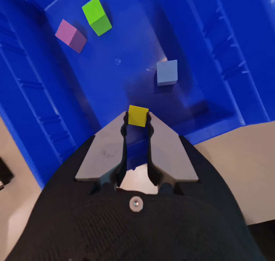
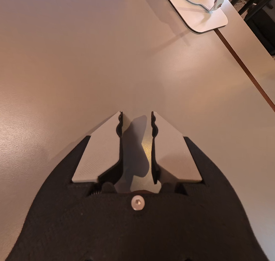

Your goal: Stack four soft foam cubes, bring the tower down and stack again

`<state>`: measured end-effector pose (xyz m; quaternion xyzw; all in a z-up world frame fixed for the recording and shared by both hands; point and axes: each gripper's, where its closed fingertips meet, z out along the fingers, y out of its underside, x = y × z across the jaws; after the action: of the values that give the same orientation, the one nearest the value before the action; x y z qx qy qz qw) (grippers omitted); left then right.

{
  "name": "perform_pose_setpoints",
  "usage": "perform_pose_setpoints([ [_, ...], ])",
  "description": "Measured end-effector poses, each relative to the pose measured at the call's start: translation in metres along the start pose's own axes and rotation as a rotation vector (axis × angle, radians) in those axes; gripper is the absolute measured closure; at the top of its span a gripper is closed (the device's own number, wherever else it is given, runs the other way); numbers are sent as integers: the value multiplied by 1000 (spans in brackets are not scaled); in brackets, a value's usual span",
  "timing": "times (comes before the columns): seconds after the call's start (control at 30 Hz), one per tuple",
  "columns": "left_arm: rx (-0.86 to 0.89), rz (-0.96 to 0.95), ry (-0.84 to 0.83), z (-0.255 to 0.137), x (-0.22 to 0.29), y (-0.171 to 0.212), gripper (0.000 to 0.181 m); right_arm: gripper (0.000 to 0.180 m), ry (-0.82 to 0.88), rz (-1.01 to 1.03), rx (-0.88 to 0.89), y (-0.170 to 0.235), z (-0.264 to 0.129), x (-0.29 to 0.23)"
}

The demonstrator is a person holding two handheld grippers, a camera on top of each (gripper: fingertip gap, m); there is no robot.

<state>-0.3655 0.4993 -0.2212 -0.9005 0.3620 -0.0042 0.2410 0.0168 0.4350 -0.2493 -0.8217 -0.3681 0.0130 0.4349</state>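
Right now the left claw (image 1: pixel 137 115) is clamped on a yellow foam cube (image 1: pixel 137 116), its two black fingertips pressed against opposite sides of the cube. The held cube hangs above the floor of a blue plastic bin (image 1: pixel 104 78), touching none of the other cubes. Taking the yellow cube as the landmark: a light blue cube (image 1: pixel 167 72) sits on the bin floor a little beyond it and to its right, apart from it. A purple cube (image 1: pixel 70 36) lies well beyond it to the left, near the bin's far left corner, and a green cube (image 1: pixel 96 15) stands just beside the purple one, farther back still, with a narrow gap between them. All three rest singly; none is stacked on another. The bin stands on a beige counter (image 1: pixel 223 157), which shows on both sides of the claw.

The right claw (image 2: pixel 136 114) has its fingers parted with nothing between them, low over the bare counter (image 2: pixel 74 60). Far ahead to its right a white flat base (image 2: pixel 208 20) lies near the counter's edge.
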Motion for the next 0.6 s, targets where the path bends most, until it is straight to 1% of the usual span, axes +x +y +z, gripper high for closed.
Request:
perform_pose_setpoints([
  [0.1,94,-9,-33,-20,-2,-19,158,144,-1,-1,0,0,0,0],
  [0.23,278,21,-63,-66,11,-58,158,144,0,-3,0,0,0,0],
  [0.3,372,59,-59,-92,30,-80,158,144,-1,-2,0,0,0,0],
  [0.4,483,140,10,-121,80,-108,158,144,-1,-1,0,0,0,0],
  [0.47,516,189,69,-122,122,-123,158,145,-1,-2,0,0,0,0],
  [0.5,516,212,63,-115,140,-129,158,145,-1,-2,0,0,0,0],
  [0.6,517,240,-6,-77,183,-148,158,145,-2,-7,-1,-1,0,-1],
])
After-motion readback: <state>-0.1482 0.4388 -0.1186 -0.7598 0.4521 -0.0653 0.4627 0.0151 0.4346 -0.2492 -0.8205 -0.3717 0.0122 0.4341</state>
